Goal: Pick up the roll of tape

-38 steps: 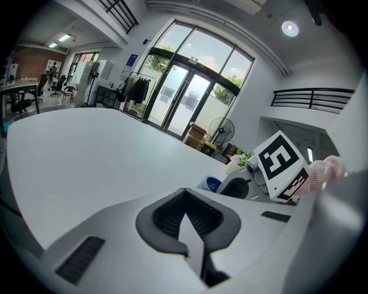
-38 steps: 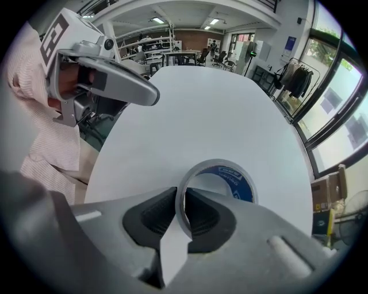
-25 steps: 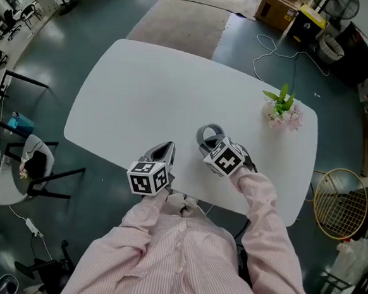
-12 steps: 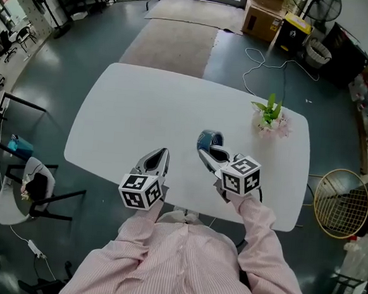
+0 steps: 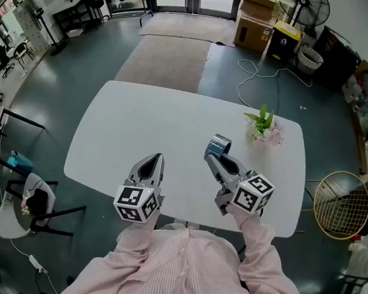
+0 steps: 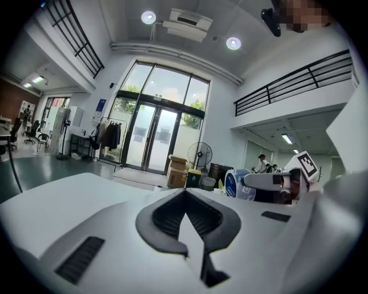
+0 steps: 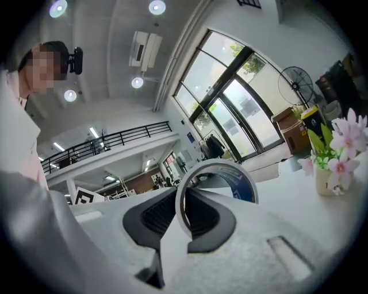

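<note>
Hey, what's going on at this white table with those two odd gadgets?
A person in a striped shirt holds a hand-held gripper in each hand over a white table. The right gripper has its fingers clamped on the rim of a roll of tape, held up off the table. The left gripper is empty, its fingers together. A small potted plant stands nearby.

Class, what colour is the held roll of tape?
The roll of tape is blue inside with white lettering; clearest in the right gripper view.
</note>
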